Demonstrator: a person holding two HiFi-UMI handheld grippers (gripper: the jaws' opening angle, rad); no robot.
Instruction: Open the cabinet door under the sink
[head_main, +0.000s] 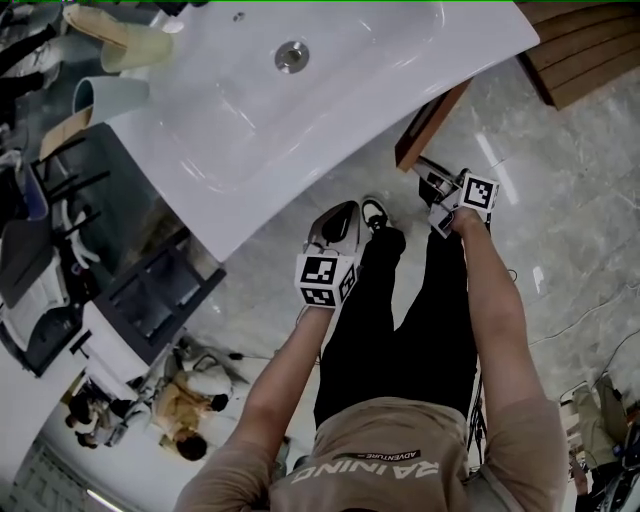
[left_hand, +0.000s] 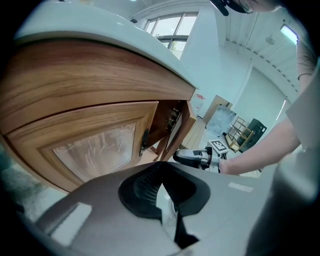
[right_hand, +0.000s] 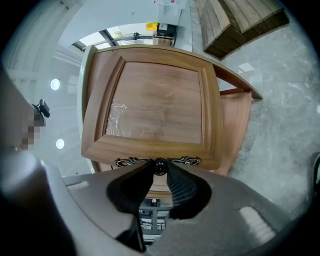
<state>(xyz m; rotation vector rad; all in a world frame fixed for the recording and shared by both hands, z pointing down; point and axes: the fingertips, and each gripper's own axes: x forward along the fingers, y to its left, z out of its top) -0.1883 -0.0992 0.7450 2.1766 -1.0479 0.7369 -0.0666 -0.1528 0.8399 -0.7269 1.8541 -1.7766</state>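
Under the white sink (head_main: 300, 90) the right cabinet door (right_hand: 160, 105) of brown wood stands partly swung out; from the head view only its top edge (head_main: 432, 122) shows. My right gripper (right_hand: 160, 171) is shut on the door's small round knob (right_hand: 160, 166), which sits in an ornate metal plate. It also shows at the door's edge from above (head_main: 428, 178) and from the side (left_hand: 197, 157). The left cabinet door (left_hand: 95, 145) is closed. My left gripper (left_hand: 161, 167) hangs before it with jaws together and nothing held, lower left of the sink's rim (head_main: 340, 222).
Wooden slatted steps (head_main: 590, 50) lie at the upper right on the marble floor (head_main: 560, 230). Cups (head_main: 130, 48) stand on the counter left of the basin. The person's legs and shoes (head_main: 375, 215) are between the grippers. Cables (head_main: 600, 330) run along the right.
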